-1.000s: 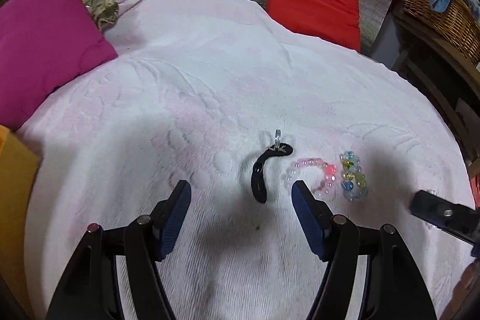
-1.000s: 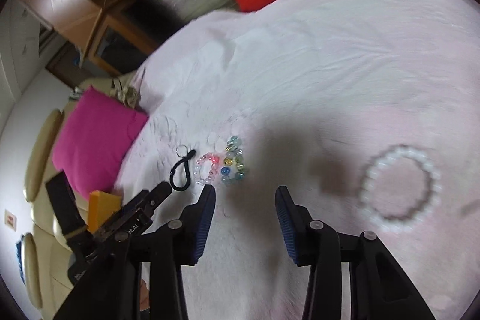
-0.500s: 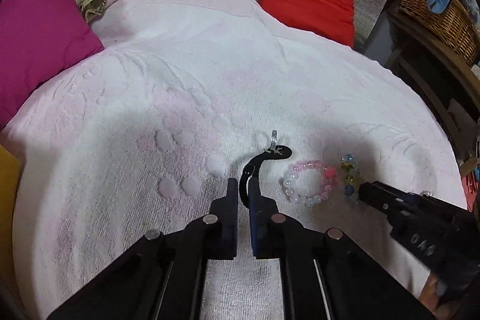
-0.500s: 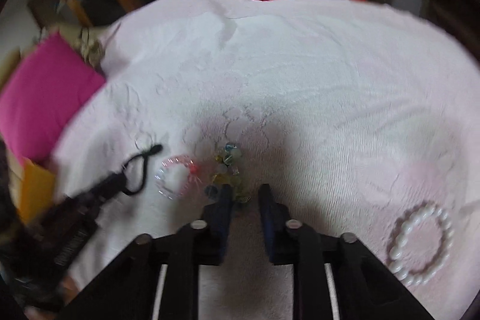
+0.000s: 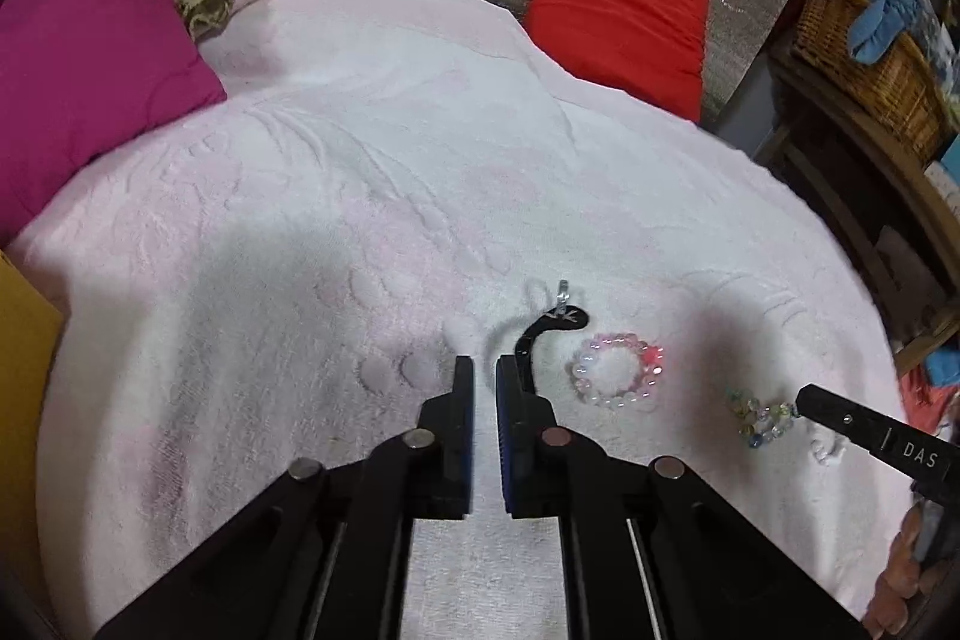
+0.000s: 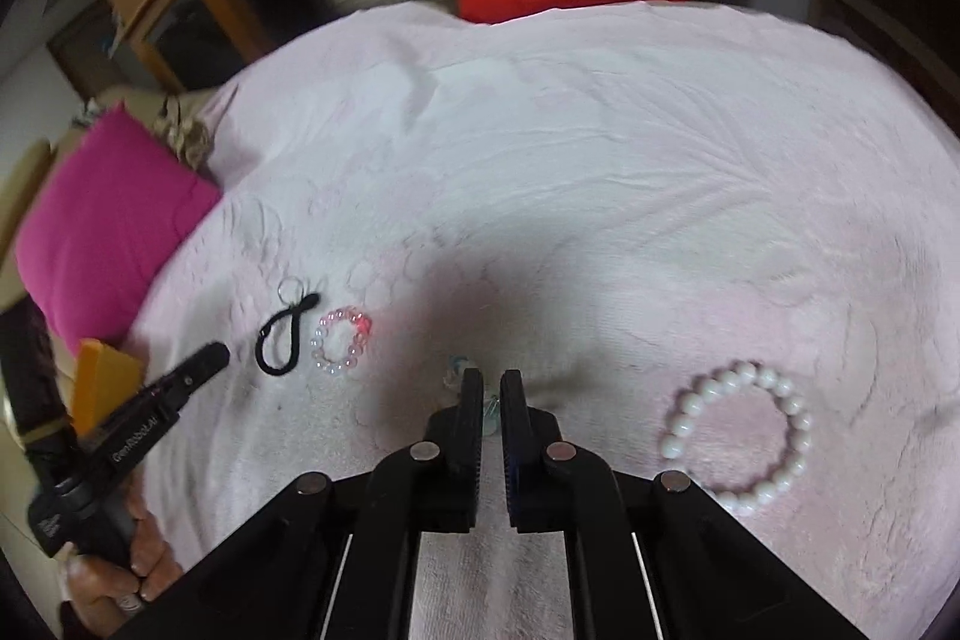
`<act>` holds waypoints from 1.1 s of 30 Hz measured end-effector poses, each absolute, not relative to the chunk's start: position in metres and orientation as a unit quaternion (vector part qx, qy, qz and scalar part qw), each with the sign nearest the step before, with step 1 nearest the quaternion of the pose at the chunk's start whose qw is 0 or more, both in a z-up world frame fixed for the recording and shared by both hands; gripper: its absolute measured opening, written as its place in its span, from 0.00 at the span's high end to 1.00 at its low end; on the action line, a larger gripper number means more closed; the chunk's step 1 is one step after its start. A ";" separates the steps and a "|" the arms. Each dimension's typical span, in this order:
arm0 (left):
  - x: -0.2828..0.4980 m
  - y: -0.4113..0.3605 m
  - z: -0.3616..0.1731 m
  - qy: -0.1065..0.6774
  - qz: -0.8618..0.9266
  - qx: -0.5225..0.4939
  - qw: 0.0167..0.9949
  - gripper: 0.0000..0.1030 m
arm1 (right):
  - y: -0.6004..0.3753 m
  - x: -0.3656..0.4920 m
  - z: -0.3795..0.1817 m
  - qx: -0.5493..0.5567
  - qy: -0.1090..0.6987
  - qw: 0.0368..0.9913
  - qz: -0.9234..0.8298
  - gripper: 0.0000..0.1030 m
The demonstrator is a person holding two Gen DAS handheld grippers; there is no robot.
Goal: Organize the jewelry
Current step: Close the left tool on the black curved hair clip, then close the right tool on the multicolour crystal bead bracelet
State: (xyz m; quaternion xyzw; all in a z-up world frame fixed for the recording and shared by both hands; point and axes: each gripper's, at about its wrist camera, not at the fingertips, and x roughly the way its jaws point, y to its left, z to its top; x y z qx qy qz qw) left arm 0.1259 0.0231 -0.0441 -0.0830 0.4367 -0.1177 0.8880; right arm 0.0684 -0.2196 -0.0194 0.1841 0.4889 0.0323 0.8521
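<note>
Multicolour bracelet (image 5: 757,417) — in right gripper (image 6: 491,381)

Both wrist views angle down closely, sharing pink bracelet (image 5: 618,379), seemingly.

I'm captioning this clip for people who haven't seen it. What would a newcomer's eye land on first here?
Probably the bright red square cushion leaning on silver foil at the far edge, and the magenta pillow at the left of the pale pink towel. Next, the small jewelry row near the middle: a black cord loop with a key ring, a pink beaded bracelet, and, off to the right, a large white pearl bracelet.
</note>
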 end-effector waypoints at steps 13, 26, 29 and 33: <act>0.135 0.000 -0.060 0.442 -0.151 -0.072 0.881 0.51 | -0.221 0.068 -0.036 0.219 0.509 0.831 0.054 0.93; 0.131 -0.006 -0.057 0.437 -0.165 -0.057 0.882 0.95 | -0.235 0.066 -0.040 0.276 0.522 0.804 0.072 0.91; 0.127 -0.004 -0.052 0.434 -0.170 -0.058 0.883 0.95 | -0.236 0.067 -0.042 0.273 0.528 0.801 0.068 0.91; 0.124 0.000 -0.048 0.435 -0.172 -0.057 0.882 0.95 | -0.235 0.068 -0.043 0.250 0.530 0.809 0.050 0.90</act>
